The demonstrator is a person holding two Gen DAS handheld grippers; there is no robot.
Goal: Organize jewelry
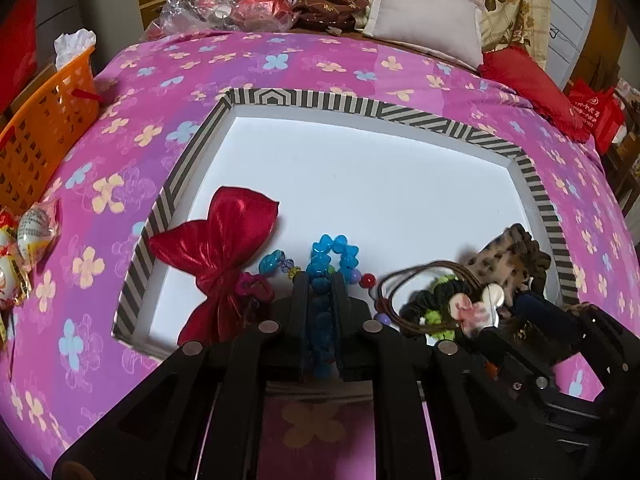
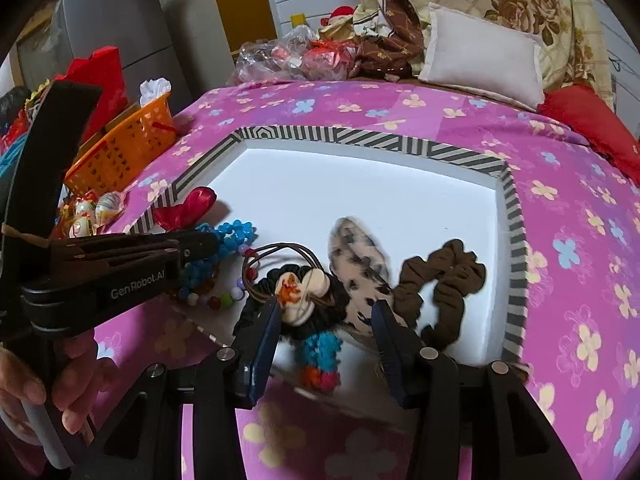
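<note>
Orange basket (image 1: 44, 128) left on pink floral bedspread (image 1: 320, 64); white pillow (image 1: 428, 20) behind.

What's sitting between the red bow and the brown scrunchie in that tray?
Blue beads, a black scrunchie and a leopard clip, seen from the right wrist.

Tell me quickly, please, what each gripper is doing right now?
Left gripper: closed on the blue bead bracelet.
Right gripper: open, holding nothing, over the black scrunchie.

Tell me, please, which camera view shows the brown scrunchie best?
The right wrist view: the brown scrunchie lies whole in the tray. The left wrist view shows only its edge behind a spotted hair piece.
</note>
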